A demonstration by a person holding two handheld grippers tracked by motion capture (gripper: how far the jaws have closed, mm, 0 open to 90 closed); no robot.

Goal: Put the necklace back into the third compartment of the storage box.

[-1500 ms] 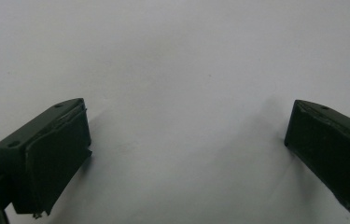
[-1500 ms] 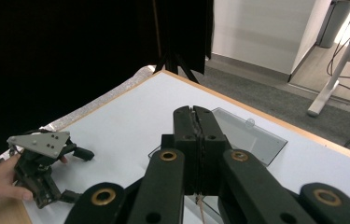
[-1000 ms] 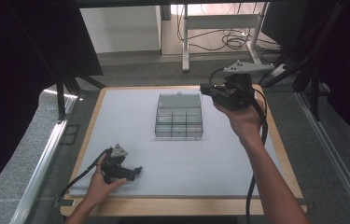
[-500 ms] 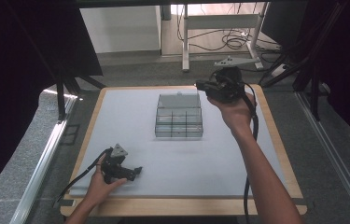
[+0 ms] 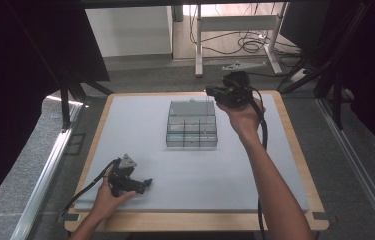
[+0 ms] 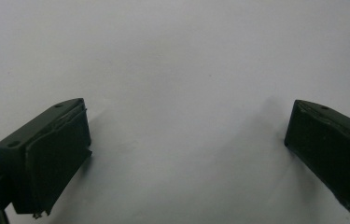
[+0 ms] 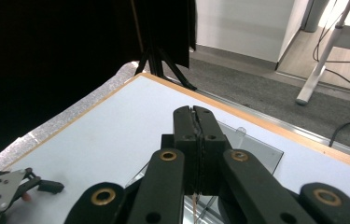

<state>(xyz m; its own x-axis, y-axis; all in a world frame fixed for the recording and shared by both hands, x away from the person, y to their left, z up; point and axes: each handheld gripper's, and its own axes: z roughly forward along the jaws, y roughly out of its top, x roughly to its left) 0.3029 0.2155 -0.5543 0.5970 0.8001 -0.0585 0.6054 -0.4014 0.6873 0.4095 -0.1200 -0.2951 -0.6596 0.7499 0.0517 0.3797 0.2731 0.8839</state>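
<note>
- Right tongs (image 5: pixel 211 92): jaws pressed fully together with nothing between them, held above the far right corner of the clear compartment box (image 5: pixel 191 125); its open lid (image 7: pixel 249 148) lies just beyond the jaw tips in the right gripper view.
- Left tongs (image 5: pixel 147 182): jaws wide apart and empty, resting on the bench (image 5: pixel 140 125) near its front left corner, well apart from the box.
- Bench: pale grey surface with a wooden rim.
</note>
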